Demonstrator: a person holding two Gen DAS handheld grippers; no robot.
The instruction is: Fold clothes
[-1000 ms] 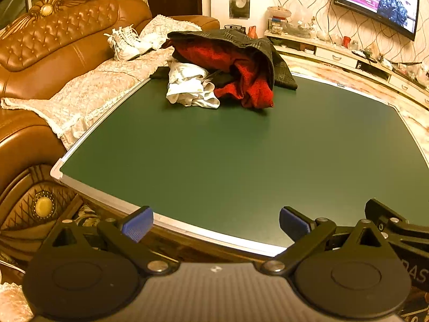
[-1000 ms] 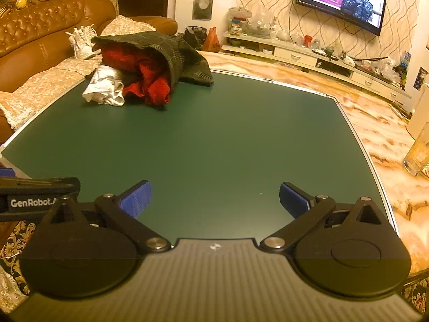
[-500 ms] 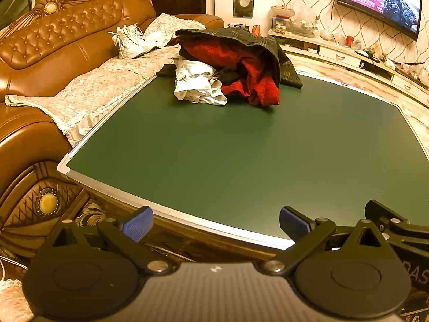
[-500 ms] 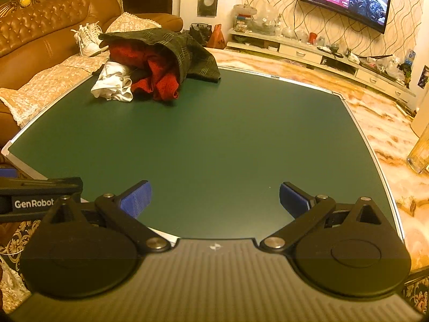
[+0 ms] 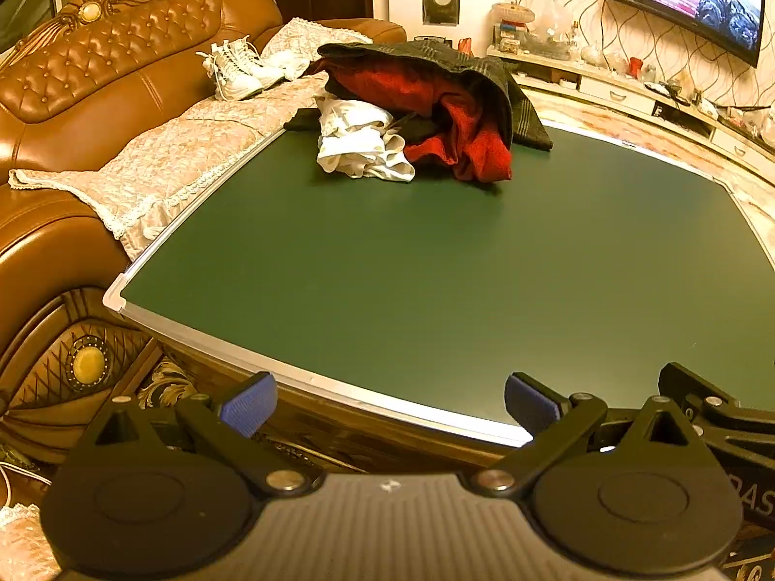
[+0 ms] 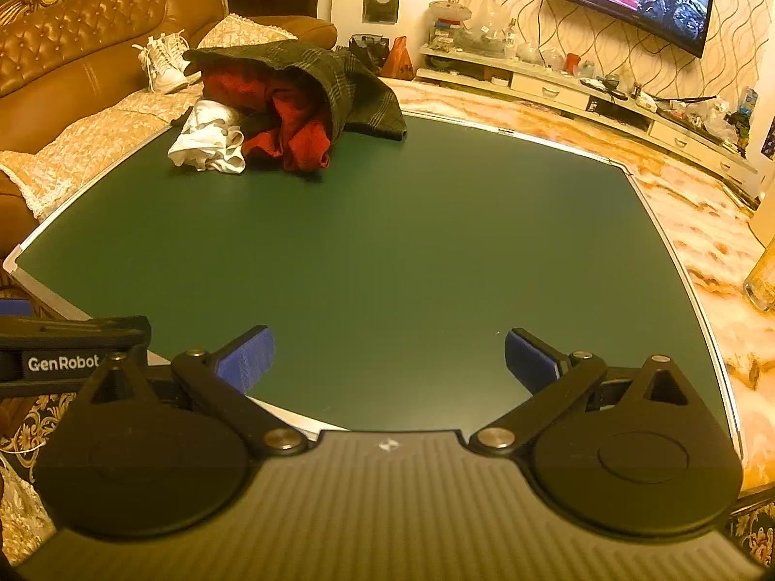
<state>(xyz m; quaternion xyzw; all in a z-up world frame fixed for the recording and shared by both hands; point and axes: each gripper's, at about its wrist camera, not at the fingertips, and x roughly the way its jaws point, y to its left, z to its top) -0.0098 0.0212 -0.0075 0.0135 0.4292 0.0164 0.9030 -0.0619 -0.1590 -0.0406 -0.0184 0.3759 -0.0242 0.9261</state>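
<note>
**Both grippers closing in on the clothes pile, empty-handed**

Grippers first: we are holding the left gripper (image 5: 385, 404) and the right gripper (image 6: 387, 358) low over the near edge of the green table (image 5: 436, 281), and both are standing wide apart at the jaws, gripping nothing.

Compared with a second ago, the pile of clothes (image 5: 416, 116) is looming larger and sitting lower in both views, so we are moving forward toward it. Nothing on the table itself is shifting; the pile is lying as it was.

The pile is resting at the far left corner of the table, beside the brown sofa (image 5: 111, 72). A white garment (image 5: 358, 145) is crumpled at the front, touching a red garment (image 5: 465, 140), and a dark checked garment (image 6: 339, 82) is draped over the top.

We are judging that folding is not yet begun: no garment is spread flat, and a wide stretch of bare table is separating both grippers from the pile. The approach is putting us nearer to picking out a first piece.
</note>
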